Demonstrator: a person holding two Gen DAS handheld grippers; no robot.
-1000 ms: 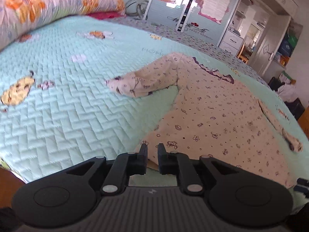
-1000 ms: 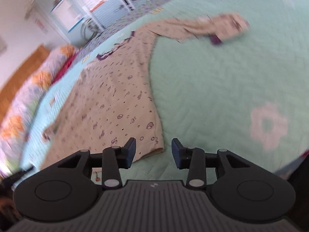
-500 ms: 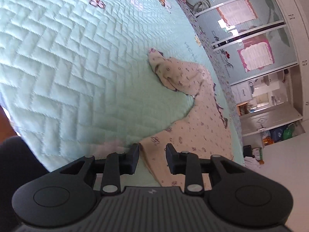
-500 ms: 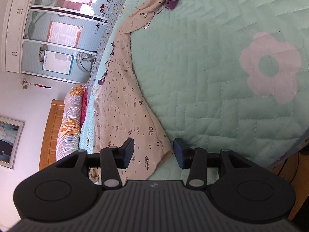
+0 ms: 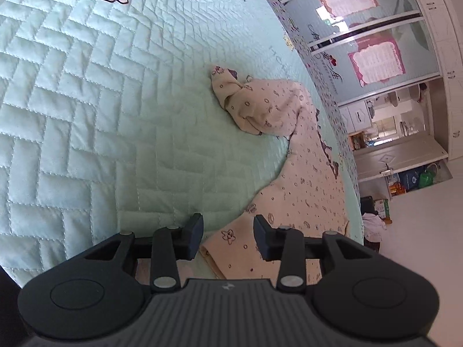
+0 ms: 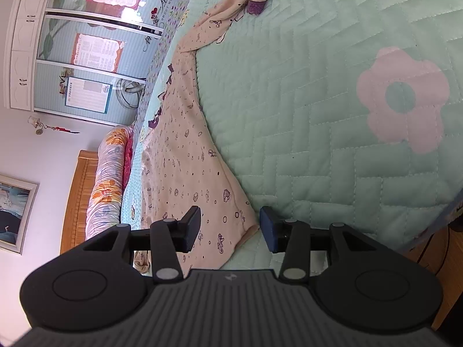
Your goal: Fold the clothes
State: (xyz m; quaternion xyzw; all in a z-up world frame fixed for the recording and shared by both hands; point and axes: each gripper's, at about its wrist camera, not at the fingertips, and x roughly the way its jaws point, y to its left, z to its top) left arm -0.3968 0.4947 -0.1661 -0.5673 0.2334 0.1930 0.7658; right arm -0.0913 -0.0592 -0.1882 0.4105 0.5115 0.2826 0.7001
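Note:
A cream long-sleeved top point(image 5: 301, 190) with small purple prints lies spread flat on the mint quilted bedspread point(image 5: 101, 115). One sleeve point(image 5: 254, 107) is crumpled near the collar. In the left wrist view my left gripper point(image 5: 228, 235) straddles a hem corner of the top; its jaws are opening and the pads stand clear of the cloth. In the right wrist view the top point(image 6: 185, 156) runs away from me, its other sleeve ending in a purple cuff point(image 6: 256, 7). My right gripper point(image 6: 230, 228) is open around the opposite hem corner, pads apart from the fabric.
A rolled floral duvet point(image 6: 108, 185) lies against the wooden headboard point(image 6: 76, 199). Wardrobe doors with posters point(image 5: 373, 55) stand beyond the bed. The bed's near edge point(image 6: 428, 225) drops to a wooden floor at right.
Both views have rolled about a quarter turn and dropped closer to the bed. The left jaws have spread from nearly shut to open over the hem corner. The right jaws are slightly wider.

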